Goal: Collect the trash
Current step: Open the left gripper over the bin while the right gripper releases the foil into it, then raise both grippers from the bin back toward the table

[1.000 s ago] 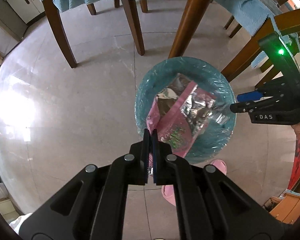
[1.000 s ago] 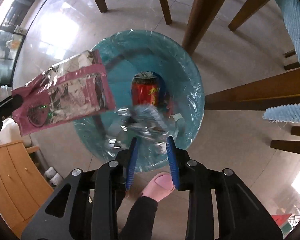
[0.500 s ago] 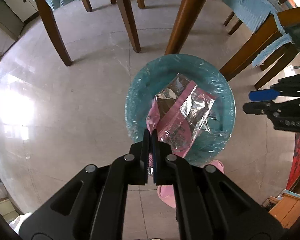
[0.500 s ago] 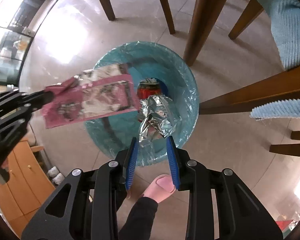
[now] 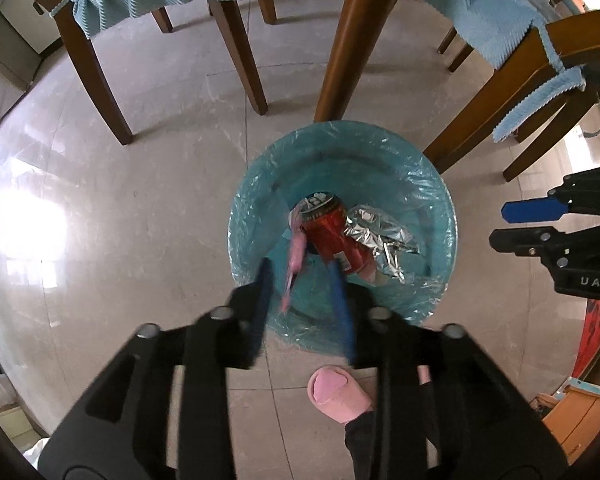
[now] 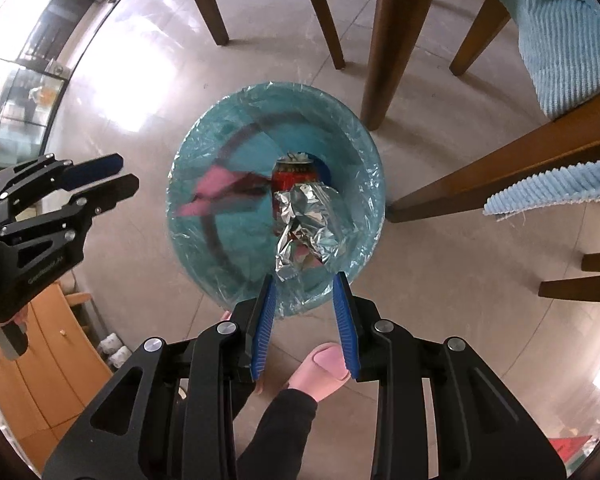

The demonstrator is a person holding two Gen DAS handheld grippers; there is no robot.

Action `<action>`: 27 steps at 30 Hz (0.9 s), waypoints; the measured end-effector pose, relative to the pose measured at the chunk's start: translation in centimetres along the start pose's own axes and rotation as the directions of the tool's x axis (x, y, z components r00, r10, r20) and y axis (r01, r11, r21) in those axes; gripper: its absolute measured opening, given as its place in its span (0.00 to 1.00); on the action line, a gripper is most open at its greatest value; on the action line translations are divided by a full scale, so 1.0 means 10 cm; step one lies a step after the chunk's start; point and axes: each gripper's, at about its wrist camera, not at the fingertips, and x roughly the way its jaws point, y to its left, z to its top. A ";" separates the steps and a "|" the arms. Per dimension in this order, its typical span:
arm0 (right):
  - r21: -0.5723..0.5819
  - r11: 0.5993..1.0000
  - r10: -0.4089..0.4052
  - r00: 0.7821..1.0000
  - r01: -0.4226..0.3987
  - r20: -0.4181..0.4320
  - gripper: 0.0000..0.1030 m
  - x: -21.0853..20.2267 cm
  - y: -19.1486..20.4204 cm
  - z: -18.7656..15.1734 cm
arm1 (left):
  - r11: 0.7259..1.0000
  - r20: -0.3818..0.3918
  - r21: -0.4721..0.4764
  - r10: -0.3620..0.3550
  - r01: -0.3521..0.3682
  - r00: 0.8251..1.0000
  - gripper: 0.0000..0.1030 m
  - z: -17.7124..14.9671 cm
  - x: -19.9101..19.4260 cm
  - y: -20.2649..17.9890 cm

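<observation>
A teal bin lined with a clear bag [image 5: 440, 208] [image 6: 364, 148] stands on the floor. Inside it lie a red can [image 5: 334, 238] [image 6: 294, 174] and crumpled silver foil [image 5: 380, 236] [image 6: 308, 220]. A pink wrapper [image 5: 296, 252] [image 6: 220, 190] is blurred, falling inside the bin. My left gripper [image 5: 304, 276] is open and empty above the bin's near rim; it also shows in the right wrist view [image 6: 108, 178]. My right gripper [image 6: 304, 280] is open and empty above the rim; it also shows in the left wrist view [image 5: 516, 226].
A wooden table leg [image 5: 352, 40] [image 6: 396, 40] stands just behind the bin. Chair legs [image 5: 240, 48] and chairs with blue cushions [image 5: 496, 12] [image 6: 556, 28] surround it. The person's pink slipper [image 5: 336, 394] [image 6: 324, 366] is beside the bin's near side. A wooden cabinet [image 6: 48, 356] stands at left.
My left gripper opened and let go of the pink wrapper, which drops into the bin. The foil fell from the right gripper into the bin. The right gripper drew back.
</observation>
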 end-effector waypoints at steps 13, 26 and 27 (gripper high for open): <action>-0.046 0.999 0.013 0.999 -0.011 0.036 0.39 -0.36 0.21 -0.01 | 0.999 0.092 -0.036 -0.002 0.006 0.996 0.81 0.04 -0.51 0.03; -0.076 0.997 0.004 0.993 0.005 0.119 0.64 -1.33 0.62 0.00 | 0.998 0.112 -0.051 0.038 -0.033 0.993 0.94 0.05 -1.45 0.35; -0.090 0.996 0.006 0.992 0.006 0.128 0.64 -1.44 0.69 0.00 | 0.998 0.116 -0.050 0.047 -0.041 0.992 0.94 0.05 -1.59 0.39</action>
